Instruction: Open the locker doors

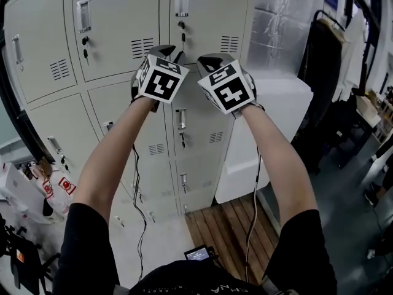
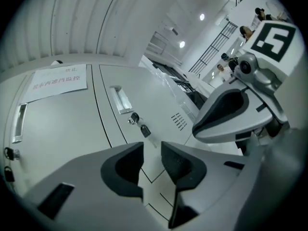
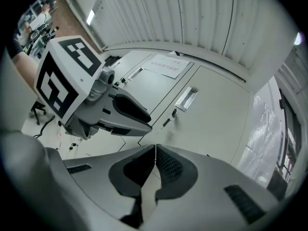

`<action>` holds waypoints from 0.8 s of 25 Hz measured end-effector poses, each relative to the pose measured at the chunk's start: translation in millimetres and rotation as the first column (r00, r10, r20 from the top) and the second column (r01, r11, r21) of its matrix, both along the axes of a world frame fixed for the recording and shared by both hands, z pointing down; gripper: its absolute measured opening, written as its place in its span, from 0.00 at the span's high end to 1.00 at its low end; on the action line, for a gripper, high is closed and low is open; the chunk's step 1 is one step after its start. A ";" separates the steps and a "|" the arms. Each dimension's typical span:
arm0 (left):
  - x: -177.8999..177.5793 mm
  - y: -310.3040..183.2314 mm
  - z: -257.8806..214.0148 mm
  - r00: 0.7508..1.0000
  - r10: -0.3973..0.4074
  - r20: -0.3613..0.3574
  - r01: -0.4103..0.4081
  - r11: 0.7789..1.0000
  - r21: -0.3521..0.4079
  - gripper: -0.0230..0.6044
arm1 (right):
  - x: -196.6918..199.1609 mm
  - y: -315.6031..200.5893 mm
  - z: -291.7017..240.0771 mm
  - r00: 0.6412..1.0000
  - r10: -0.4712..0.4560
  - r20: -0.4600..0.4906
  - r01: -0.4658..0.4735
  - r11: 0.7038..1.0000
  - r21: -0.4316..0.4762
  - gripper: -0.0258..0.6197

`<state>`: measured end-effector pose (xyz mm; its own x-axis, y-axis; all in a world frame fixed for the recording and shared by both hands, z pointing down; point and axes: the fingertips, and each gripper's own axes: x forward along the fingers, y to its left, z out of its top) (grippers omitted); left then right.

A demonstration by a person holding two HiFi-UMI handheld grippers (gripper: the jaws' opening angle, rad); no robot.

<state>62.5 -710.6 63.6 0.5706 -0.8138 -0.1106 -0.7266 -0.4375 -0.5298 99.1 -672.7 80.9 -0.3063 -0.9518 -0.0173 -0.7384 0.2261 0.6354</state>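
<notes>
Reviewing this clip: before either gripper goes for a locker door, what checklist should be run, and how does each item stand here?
1. Locker doors in view shut, none started: ok.
2. Left gripper jaws apart, nothing between them: ok.
3. Right gripper jaws apart for a handle: not ok, they are pressed together and empty.
4. Recessed handle visible ahead in the left gripper view: ok.
5. Key hanging from the lock below that handle: ok.
6. Lock turned to unlocked: cannot tell.
</notes>
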 end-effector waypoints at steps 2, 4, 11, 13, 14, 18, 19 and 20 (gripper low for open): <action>3.4 -3.0 -16.7 0.999 -0.007 -0.051 0.008 1.000 0.010 0.78 | 4.8 -4.6 -5.2 1.000 -0.007 -0.006 0.007 1.000 0.009 0.91; 5.7 -7.6 -33.2 0.996 -0.023 -0.087 0.025 0.999 0.026 0.78 | 9.5 -9.6 -12.0 1.000 -0.013 -0.011 0.013 1.000 0.021 0.91; 13.3 -28.8 -63.9 0.984 -0.066 -0.164 0.072 0.997 0.026 0.78 | 21.8 -21.0 -32.8 0.999 -0.038 0.028 0.037 0.998 0.042 0.91; 15.4 -33.1 -67.4 0.981 -0.068 -0.181 0.074 0.997 0.028 0.78 | 22.9 -24.2 -33.6 0.999 -0.044 0.031 0.043 0.998 0.041 0.91; 16.0 -34.8 -69.5 0.979 -0.069 -0.193 0.076 0.997 0.029 0.78 | 23.3 -25.7 -33.9 0.998 -0.046 0.031 0.045 0.998 0.041 0.91; 20.3 -39.2 -73.4 0.974 -0.071 -0.217 0.078 0.997 0.026 0.78 | 24.9 -28.8 -35.7 0.998 -0.052 0.031 0.050 0.998 0.046 0.91; 21.3 -40.1 -73.5 0.975 -0.074 -0.211 0.082 0.996 0.029 0.78 | 24.9 -29.0 -36.0 0.998 -0.054 0.032 0.052 0.998 0.046 0.91; 21.9 -41.3 -73.0 0.975 -0.078 -0.206 0.085 0.996 0.028 0.80 | 24.8 -29.2 -36.3 0.998 -0.056 0.032 0.054 0.997 0.047 0.91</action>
<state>84.4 -751.9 -9.4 0.4646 -0.8500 -0.2483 -0.8537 -0.3556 -0.3804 124.0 -701.9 44.6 -0.3565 -0.9315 -0.0715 -0.7468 0.2381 0.6209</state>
